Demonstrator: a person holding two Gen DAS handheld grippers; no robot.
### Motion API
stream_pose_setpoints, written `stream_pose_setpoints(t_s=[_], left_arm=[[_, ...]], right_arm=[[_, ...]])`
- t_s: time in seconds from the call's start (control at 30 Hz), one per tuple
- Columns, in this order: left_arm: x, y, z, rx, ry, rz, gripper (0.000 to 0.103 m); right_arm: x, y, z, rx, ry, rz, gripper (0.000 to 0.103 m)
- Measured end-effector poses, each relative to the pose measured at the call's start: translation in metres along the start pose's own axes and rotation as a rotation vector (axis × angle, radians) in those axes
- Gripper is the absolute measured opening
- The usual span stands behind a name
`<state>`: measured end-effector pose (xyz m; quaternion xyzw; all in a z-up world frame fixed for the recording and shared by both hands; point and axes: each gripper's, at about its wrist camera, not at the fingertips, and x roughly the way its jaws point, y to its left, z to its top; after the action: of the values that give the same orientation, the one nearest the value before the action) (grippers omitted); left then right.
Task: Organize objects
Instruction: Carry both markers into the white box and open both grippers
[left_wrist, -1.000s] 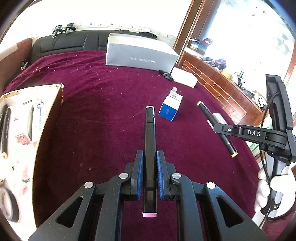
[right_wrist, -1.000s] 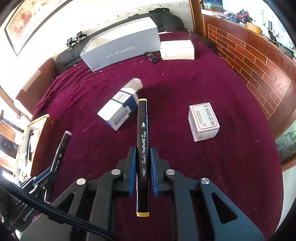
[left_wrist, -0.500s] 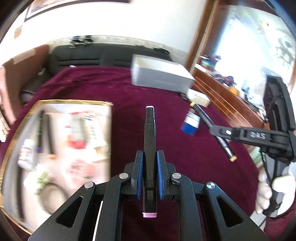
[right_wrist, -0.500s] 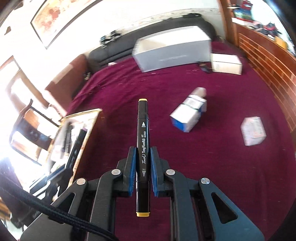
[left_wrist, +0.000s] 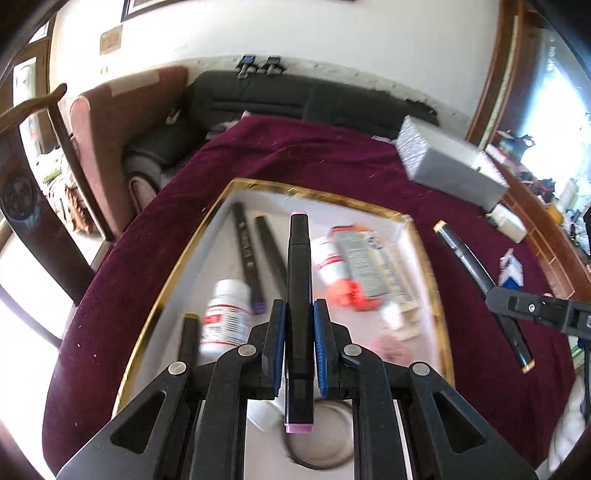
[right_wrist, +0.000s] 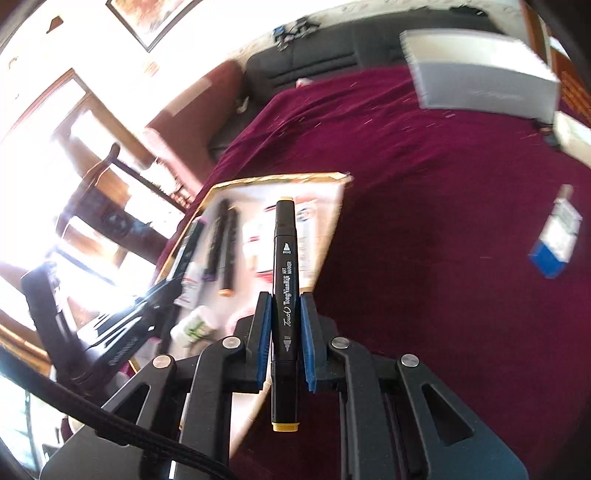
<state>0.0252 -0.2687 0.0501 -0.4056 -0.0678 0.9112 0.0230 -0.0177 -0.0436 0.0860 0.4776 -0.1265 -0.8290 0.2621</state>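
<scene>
Over the tray (left_wrist: 430, 280) at twelve o'clock, we've got both tongs clenched mid-barrel, left gripper (left_wrist: 299, 343) on the pink marker (left_wrist: 299, 280), right gripper (right_wrist: 284, 339) on the yellow marker (right_wrist: 284, 280), light, stiff, slick sticks.

Yellow-capped marker (right_wrist: 284, 295) barrel: "Touch TongNianRiJi ART MARKER", "BROAD", "FINE".

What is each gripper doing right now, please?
Left gripper: closed on the pink-capped marker, over the gold-rimmed tray.
Right gripper: closed on the yellow-capped marker.
</scene>
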Motion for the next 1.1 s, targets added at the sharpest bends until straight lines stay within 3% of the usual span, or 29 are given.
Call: stream_pose_setpoints(t_s=[0.33, 0.47, 0.9, 1.1], left_arm=[[0.037, 0.025, 0.004, -0.038, 0.124, 0.018, 0.012], [0.039, 0.025, 0.006, -0.041, 0.131, 0.027, 0.012], [0.038, 0.032, 0.006, -0.072, 0.135, -0.007, 0.013], [0.030, 0.036, 0.007, -0.102, 0.105, -0.028, 0.028]], right_arm=[[0.090, 0.037, 0.015, 0.025, 0.145, 0.071, 0.013], [0.111, 0.044, 0.014, 0.021, 0.174, 0.064, 0.013], [0.132, 0.045, 0.014, 0.020, 0.210, 0.038, 0.014], [0.126, 0.046, 0.016, 0.015, 0.180, 0.043, 0.021]])
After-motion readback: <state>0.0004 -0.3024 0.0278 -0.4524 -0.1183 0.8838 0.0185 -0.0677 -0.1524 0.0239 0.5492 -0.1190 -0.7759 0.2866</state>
